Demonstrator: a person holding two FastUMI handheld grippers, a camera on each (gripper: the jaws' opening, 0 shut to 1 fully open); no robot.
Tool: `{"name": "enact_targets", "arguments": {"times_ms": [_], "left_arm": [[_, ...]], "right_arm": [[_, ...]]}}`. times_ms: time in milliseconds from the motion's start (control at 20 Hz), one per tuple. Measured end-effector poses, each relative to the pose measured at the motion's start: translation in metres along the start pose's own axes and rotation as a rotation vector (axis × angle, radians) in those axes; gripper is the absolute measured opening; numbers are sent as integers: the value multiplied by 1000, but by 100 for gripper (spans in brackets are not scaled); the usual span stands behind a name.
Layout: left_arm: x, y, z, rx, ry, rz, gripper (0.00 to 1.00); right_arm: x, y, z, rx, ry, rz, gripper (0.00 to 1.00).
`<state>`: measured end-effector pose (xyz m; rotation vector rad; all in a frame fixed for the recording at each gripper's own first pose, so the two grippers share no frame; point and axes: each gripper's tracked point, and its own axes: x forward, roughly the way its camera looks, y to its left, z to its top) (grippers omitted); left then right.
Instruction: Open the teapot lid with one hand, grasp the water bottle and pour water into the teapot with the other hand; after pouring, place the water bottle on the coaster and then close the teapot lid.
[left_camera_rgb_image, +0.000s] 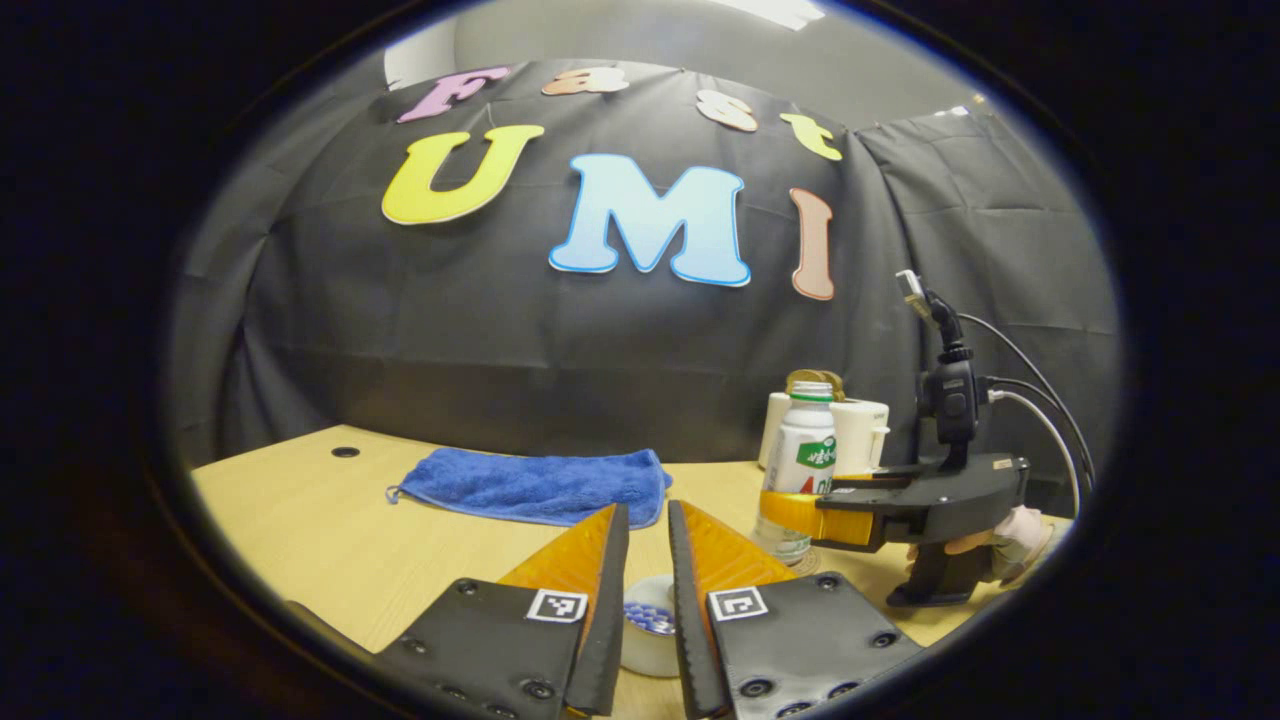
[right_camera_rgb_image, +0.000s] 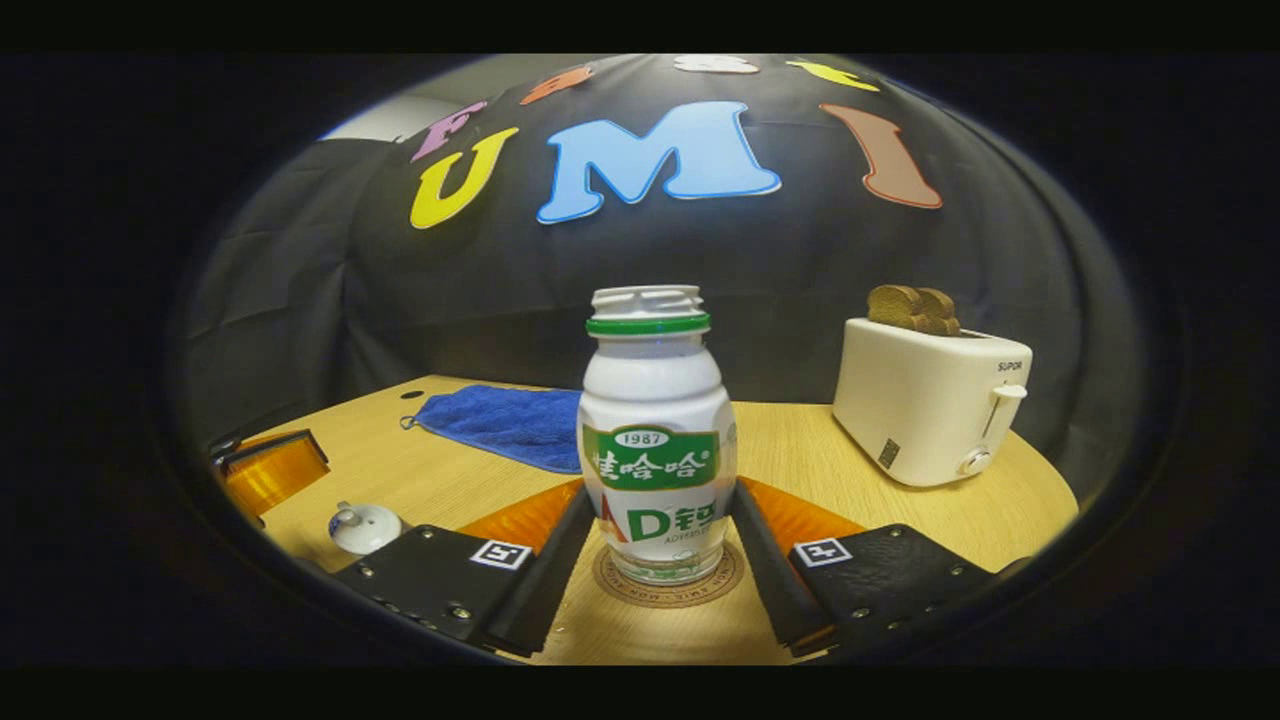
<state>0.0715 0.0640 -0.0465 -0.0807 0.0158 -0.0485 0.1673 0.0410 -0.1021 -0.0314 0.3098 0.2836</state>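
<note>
The white water bottle (right_camera_rgb_image: 655, 400) with a green label stands upright on a round brown coaster (right_camera_rgb_image: 720, 585). My right gripper (right_camera_rgb_image: 660, 500) is shut on its lower body, one finger pressing each side. In the left gripper view the bottle (left_camera_rgb_image: 805, 445) stands at the right with the right gripper (left_camera_rgb_image: 800, 515) around it. My left gripper (left_camera_rgb_image: 648, 510) hangs with a narrow gap and nothing between its fingers. Below that gap sits the white teapot top (left_camera_rgb_image: 650, 620) with a blue pattern. In the right gripper view the lid (right_camera_rgb_image: 365, 527) with its knob sits low at the far left, just beyond a left-gripper finger (right_camera_rgb_image: 275, 470).
A blue towel (left_camera_rgb_image: 540, 485) lies at the back of the wooden table (left_camera_rgb_image: 400, 560). A white toaster (right_camera_rgb_image: 925, 410) with bread in it stands behind and right of the bottle. A hand (left_camera_rgb_image: 1020, 530) holds the right gripper, with cables rising behind it.
</note>
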Motion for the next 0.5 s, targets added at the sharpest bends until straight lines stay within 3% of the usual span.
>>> {"name": "enact_targets", "arguments": {"times_ms": [300,350,500], "left_arm": [[1,-1,-2,-1,4,-4,25],[1,-1,-1,-1,4,-5,35],[0,-1,1,-2,0,-5,36]], "right_arm": [[-6,-5,0,-16,-11,-9,84],[-9,-4,3,-19,-23,-5,84],[-21,-1,11,-39,-62,1,84]]}}
